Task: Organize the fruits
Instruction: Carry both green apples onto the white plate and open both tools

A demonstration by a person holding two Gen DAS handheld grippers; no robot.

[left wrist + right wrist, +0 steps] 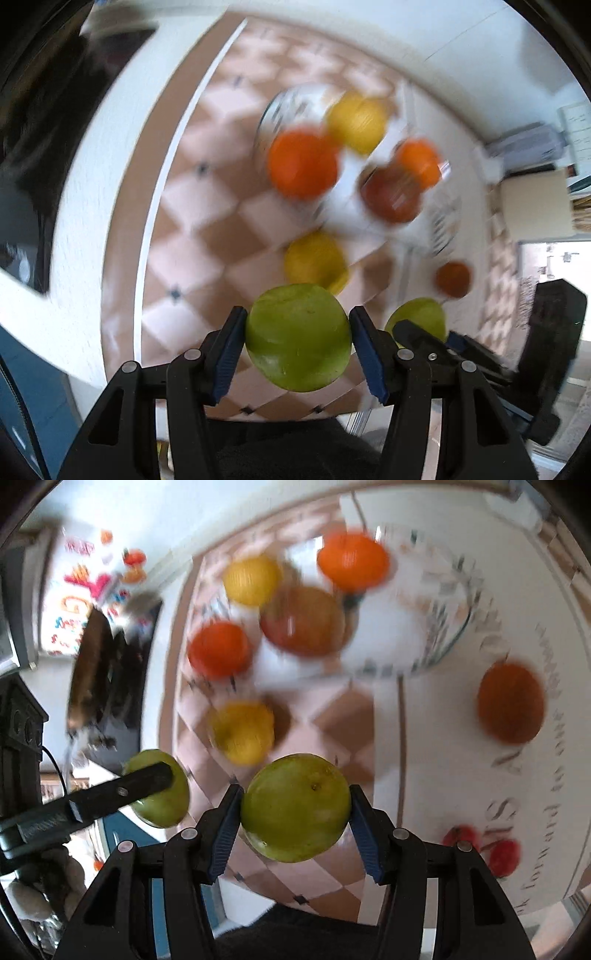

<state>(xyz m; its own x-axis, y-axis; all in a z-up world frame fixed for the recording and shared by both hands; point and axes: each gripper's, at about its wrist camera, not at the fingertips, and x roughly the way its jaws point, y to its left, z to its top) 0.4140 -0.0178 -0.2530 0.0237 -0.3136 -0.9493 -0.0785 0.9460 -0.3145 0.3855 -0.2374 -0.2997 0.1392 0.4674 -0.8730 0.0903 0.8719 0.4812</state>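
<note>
Your left gripper [298, 345] pinches a green apple [298, 338] low-centre in frame, your right gripper [295, 812] pinches its own green apple [295, 806] likewise; both look firm, smooth, roundish, likely slippery, so keep pads on the widest sides.

Two green apples [298, 338] [295, 808] held aloft

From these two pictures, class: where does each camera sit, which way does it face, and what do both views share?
Left wrist: on the left gripper, looking steeply down past its green apple at blurred fruit on the checked tablecloth.
Right wrist: on the right gripper, facing down, clamping another green apple.
Shared: each view shows the other gripper's apple and the glass bowl.
</note>
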